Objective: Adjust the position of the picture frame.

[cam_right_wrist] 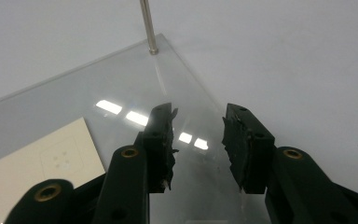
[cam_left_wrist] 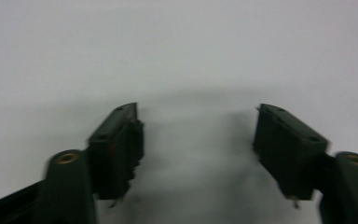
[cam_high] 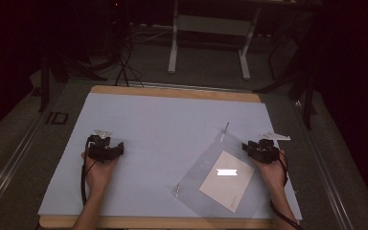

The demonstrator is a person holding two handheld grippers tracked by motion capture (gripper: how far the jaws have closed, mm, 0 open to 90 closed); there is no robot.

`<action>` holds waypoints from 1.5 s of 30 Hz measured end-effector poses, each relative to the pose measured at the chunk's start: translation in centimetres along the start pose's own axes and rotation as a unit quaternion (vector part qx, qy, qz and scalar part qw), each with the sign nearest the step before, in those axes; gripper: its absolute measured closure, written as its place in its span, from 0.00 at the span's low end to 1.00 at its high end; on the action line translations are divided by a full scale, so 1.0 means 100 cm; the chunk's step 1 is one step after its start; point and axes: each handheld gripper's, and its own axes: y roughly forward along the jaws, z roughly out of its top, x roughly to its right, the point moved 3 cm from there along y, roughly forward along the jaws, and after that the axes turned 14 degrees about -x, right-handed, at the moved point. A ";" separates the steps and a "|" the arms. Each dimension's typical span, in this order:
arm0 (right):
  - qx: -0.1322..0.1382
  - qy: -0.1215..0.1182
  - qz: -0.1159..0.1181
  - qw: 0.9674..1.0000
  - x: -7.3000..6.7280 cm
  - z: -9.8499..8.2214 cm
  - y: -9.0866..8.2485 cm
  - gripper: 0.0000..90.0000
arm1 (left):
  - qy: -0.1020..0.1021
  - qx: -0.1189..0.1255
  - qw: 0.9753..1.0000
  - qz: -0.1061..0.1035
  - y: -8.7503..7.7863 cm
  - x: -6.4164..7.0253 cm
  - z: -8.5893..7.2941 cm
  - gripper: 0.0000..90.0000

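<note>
A clear plastic sleeve point(cam_high: 206, 167) lies slanted on the right half of the table, with a cream card point(cam_high: 226, 180) inside it. A thin metal pin point(cam_high: 225, 129) sticks out of its far corner. My right gripper point(cam_high: 259, 149) rests at the sleeve's right edge. In the right gripper view its jaws point(cam_right_wrist: 199, 112) stand open just above the clear sleeve point(cam_right_wrist: 121, 93), nothing between them, with the card point(cam_right_wrist: 42, 158) at lower left and the pin point(cam_right_wrist: 147, 23) ahead. My left gripper point(cam_high: 105, 148) sits at the left, open over bare surface point(cam_left_wrist: 198, 112).
A pale blue sheet point(cam_high: 163, 124) covers the wooden table point(cam_high: 172, 92). A second small metal piece point(cam_high: 176, 189) sits at the sleeve's near-left corner. Beyond the table are a white desk frame point(cam_high: 211, 28) and cables on a dark floor.
</note>
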 end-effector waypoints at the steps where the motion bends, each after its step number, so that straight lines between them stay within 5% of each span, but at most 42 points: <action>1: 0.000 0.000 0.000 1.000 0.000 0.000 0.000 0.69 | -0.003 -0.002 1.000 0.000 -0.001 -0.001 0.000 0.41; 3: 0.000 -0.001 0.003 1.000 -0.001 0.001 0.000 0.69 | -0.006 -0.005 1.000 -0.005 -0.006 -0.001 -0.001 0.53; 10: 0.008 -0.008 -0.002 1.000 -0.006 0.009 -0.010 0.71 | 0.035 0.032 0.999 -0.023 -0.029 0.011 -0.007 0.51; 16: -0.009 -0.016 -0.003 1.000 -0.005 0.023 -0.003 0.74 | 0.054 0.036 0.996 -0.054 -0.034 0.022 -0.012 0.53; 20: -0.011 -0.012 0.004 1.000 0.000 0.033 0.003 0.76 | 0.071 0.038 0.992 -0.094 -0.045 0.033 -0.017 0.57; 24: -0.010 -0.013 0.010 1.000 0.000 0.040 0.007 0.77 | 0.090 0.044 0.990 -0.103 -0.051 0.039 -0.021 0.58; 31: -0.006 -0.050 0.052 0.997 -0.017 0.063 0.020 0.85 | 0.114 0.043 0.984 -0.127 -0.054 0.054 -0.030 0.59; 34: -0.008 -0.059 0.046 0.997 -0.023 0.072 0.029 0.82 | 0.121 0.044 0.982 -0.138 -0.055 0.060 -0.032 0.59; 36: -0.010 -0.057 0.041 0.997 -0.025 0.077 0.036 0.79 | 0.137 0.048 0.978 -0.148 -0.057 0.072 -0.034 0.59; 40: -0.019 -0.055 0.044 0.997 -0.027 0.083 0.048 0.85 | 0.162 0.050 0.974 -0.152 -0.060 0.084 -0.036 0.59; 41: -0.023 -0.056 0.023 0.998 -0.028 0.085 0.054 0.94 | 0.172 0.050 0.971 -0.158 -0.062 0.091 -0.039 0.59; 45: -0.023 -0.058 0.026 0.998 -0.027 0.085 0.054 0.95 | 0.183 0.048 0.967 -0.168 -0.064 0.099 -0.043 0.58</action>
